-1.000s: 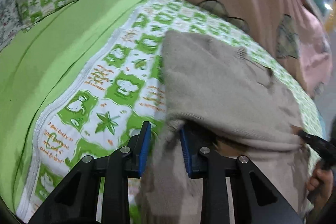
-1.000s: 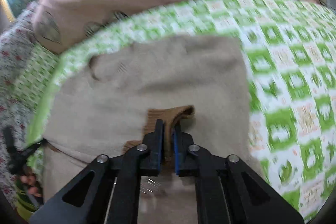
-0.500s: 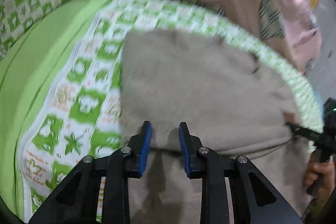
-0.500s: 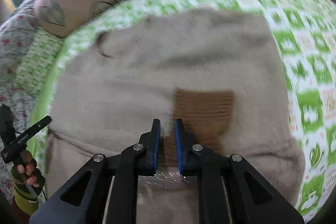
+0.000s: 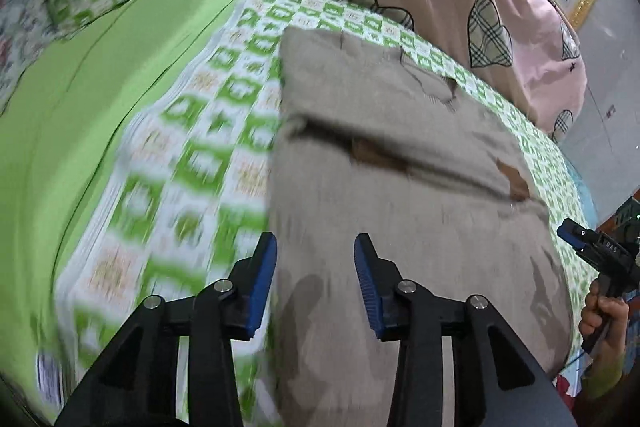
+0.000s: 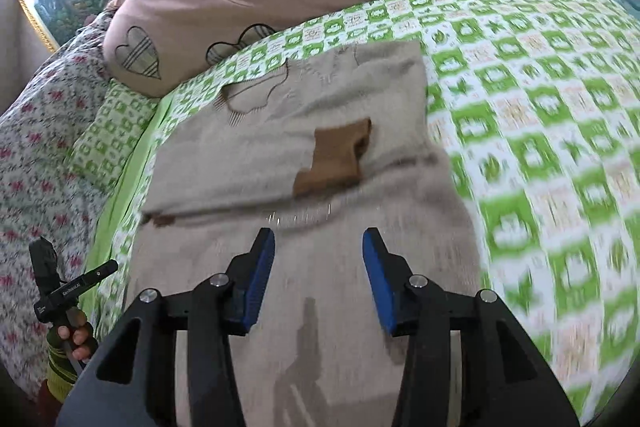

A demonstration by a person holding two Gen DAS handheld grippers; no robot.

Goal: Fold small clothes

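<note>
Now that both grippers, left and right, just opened and released, sweater lies folded; jaws empty.

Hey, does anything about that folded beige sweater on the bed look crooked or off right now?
Yes. On the beige sweater, a brown ribbed cuff lies exposed on top of the fold, one corner curled up. A second brown bit pokes out at the fold's left end. Both claws are open, clear of the fabric.
</note>
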